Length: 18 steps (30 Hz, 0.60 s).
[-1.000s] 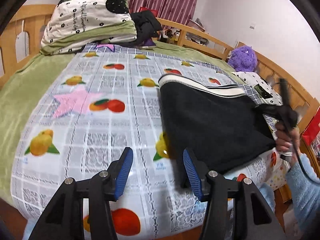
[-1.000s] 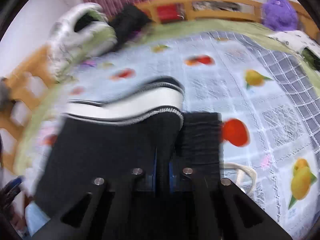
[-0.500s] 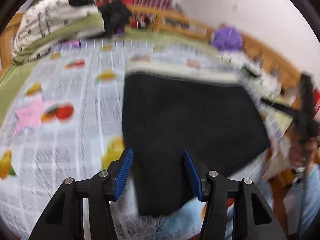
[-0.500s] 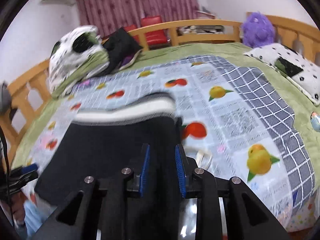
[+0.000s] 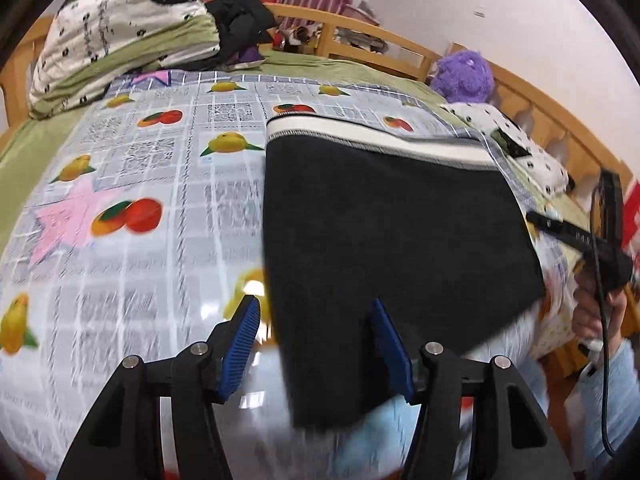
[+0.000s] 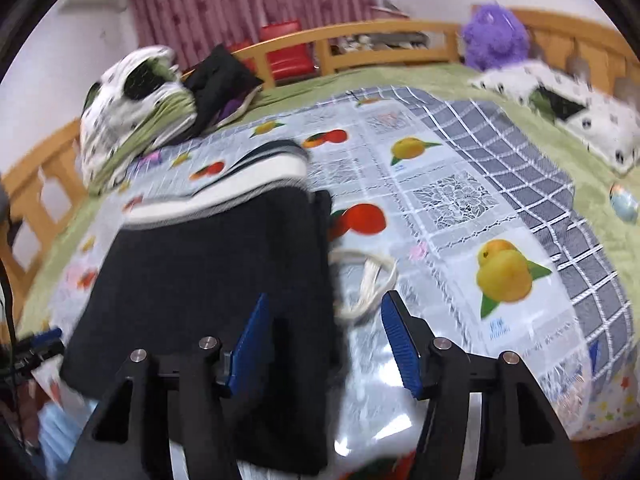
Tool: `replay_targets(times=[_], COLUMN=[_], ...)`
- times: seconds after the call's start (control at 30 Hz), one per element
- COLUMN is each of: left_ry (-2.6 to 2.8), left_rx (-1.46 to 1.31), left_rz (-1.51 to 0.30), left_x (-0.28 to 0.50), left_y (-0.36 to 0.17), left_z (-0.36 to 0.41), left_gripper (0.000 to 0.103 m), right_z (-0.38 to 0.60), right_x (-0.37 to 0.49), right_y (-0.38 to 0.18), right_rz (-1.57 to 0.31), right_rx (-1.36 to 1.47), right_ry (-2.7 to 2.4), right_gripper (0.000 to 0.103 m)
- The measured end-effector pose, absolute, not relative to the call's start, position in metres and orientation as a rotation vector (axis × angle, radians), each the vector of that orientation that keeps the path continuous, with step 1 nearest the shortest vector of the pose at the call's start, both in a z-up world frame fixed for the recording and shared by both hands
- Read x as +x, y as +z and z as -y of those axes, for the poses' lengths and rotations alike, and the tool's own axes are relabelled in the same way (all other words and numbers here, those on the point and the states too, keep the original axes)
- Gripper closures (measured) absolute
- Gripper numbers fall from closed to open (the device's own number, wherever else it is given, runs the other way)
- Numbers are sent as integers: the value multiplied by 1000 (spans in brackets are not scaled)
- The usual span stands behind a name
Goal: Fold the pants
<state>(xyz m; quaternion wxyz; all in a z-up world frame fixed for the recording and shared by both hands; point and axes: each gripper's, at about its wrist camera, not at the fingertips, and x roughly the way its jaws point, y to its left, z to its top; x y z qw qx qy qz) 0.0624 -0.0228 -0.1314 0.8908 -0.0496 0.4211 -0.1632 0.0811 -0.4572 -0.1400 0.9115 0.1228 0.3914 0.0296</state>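
Observation:
The black pants with a white-striped waistband lie folded flat on the fruit-print bed cover; their near edge hangs over the bed's front edge. They also show in the right wrist view, with a white drawstring lying loose beside them. My left gripper is open, its jaws either side of the pants' near left corner. My right gripper is open and empty above the pants' right edge. The right gripper's body shows at the right of the left wrist view.
A folded quilt and dark clothes sit at the bed's far end. A purple plush toy and a dotted pillow lie at the right by the wooden rail.
My right gripper has let go of the pants and opened wide, then backed off. My left gripper, open throughout, has moved right to the pants' near corner.

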Motion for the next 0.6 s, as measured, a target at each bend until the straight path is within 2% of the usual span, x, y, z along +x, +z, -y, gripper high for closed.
replay_targets(times=[0.13, 0.17, 0.2, 0.3, 0.33, 0.37, 0.4, 0.43, 0.47, 0.5, 0.53, 0.6], left_ry=[-380, -365, -345, -371, -392, -405, -419, -435, -446, -465, -482, -491], left_rx=[-186, -199, -198, -216, -247, -265, -276, -287, -314, -340, -356, -376], left_rz=[-935, -950, -983, -1053, -1053, -1040, -1033, -1015, -984, -953, -933, -918], left_x=[119, 130, 144, 170, 175, 178, 180, 181, 180, 179, 179, 182], left_y=[-136, -140, -146, -169, -174, -176, -177, -176, -172, -167, -161, -153], left_z=[24, 23, 23, 25, 24, 24, 24, 24, 20, 13, 5, -7], left_gripper=[48, 48, 48, 48, 48, 54, 60, 81, 87, 89, 90, 90], right_z=[459, 456, 454, 456, 457, 457, 456, 453, 448, 443, 440, 438], right_x=[131, 143, 150, 168, 173, 175, 177, 179, 180, 181, 181, 189], right_y=[-152, -156, -159, -168, -172, -174, -174, -173, -170, -166, -161, -148], right_rz=[-935, -959, -969, -994, -1001, -1006, -1004, -996, -987, -971, -955, -927], right_rx=[323, 302, 285, 319, 344, 369, 396, 387, 355, 315, 306, 365], right_ry=[176, 174, 167, 202, 227, 257, 290, 283, 276, 268, 258, 299], right_gripper=[44, 43, 37, 37, 44, 52, 54, 55, 56, 61, 72, 78])
